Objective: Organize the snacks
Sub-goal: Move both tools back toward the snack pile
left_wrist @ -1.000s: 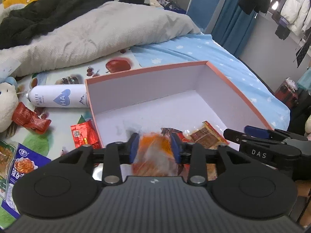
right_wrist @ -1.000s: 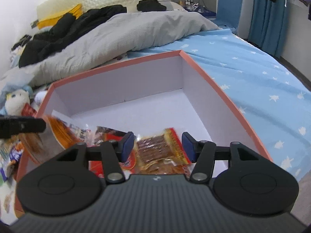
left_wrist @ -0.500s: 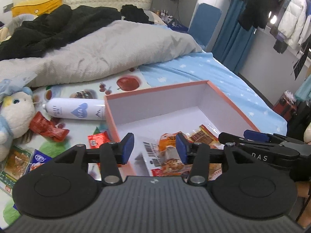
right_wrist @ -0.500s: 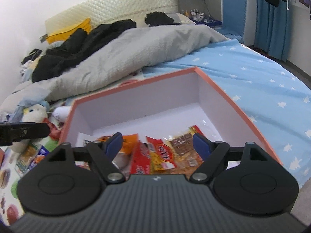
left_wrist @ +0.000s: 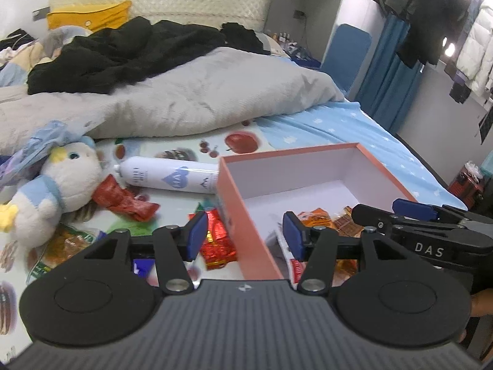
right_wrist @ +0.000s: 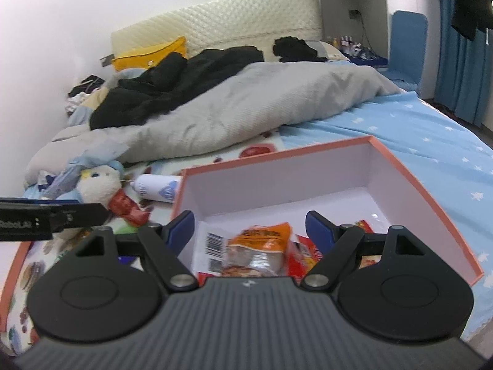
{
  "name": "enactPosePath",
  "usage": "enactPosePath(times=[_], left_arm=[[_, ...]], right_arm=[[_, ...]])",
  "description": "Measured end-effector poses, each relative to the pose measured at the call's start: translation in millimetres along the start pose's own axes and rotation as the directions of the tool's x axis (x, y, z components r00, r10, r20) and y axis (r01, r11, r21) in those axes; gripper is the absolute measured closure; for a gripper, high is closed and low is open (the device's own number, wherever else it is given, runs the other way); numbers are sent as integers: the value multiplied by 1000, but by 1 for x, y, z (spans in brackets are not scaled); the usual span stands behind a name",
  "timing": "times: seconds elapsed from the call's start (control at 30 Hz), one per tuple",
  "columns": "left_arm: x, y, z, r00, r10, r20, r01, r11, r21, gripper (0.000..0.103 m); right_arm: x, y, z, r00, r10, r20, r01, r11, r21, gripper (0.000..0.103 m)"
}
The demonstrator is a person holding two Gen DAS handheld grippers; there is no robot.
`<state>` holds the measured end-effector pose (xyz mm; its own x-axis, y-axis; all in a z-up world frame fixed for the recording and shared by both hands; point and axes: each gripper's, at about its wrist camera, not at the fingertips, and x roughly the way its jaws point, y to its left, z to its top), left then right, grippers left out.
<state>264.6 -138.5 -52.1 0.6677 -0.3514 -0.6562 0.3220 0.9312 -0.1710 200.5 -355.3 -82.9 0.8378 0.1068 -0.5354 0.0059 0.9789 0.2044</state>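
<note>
Packets (left_wrist: 217, 240) at the box's (left_wrist: 246, 215) 9 o'clock are light, crinkly and slippery: with both grippers (left_wrist: 243, 236) (right_wrist: 249, 231) spread empty, pinch across a sealed edge.

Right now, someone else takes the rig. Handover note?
Left gripper: open, empty, above the near-left wall of the box.
Right gripper: open, empty, above the box's near end.
Done: several packets in the box, including the orange packet.
Left: on the bed beside the box, the red packet, the crumpled red wrapper, and more packets at far left.
Not snacks: white bottle, plush toy.
</note>
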Motion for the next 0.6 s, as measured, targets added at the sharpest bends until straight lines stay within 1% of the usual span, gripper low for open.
enactPosePath(times=[0.17,0.37,0.5,0.6], left_arm=[[-13,22,-9,999,32,14,-31,999,-19,43],[-34,55,-25,997,69,22,-68,996,-52,43],[-45,78,-40,996,88,30,-85,993,-79,43],[-52,96,-54,995,98,26,-95,989,-116,43]], right_arm=[[0,28,-2,999,44,7,-44,999,-26,22],[-1,61,-11,996,91,9,-90,995,-47,22],[-3,82,-21,993,122,4,-121,990,-66,22],[-1,100,-29,990,137,-14,-138,986,-92,22]])
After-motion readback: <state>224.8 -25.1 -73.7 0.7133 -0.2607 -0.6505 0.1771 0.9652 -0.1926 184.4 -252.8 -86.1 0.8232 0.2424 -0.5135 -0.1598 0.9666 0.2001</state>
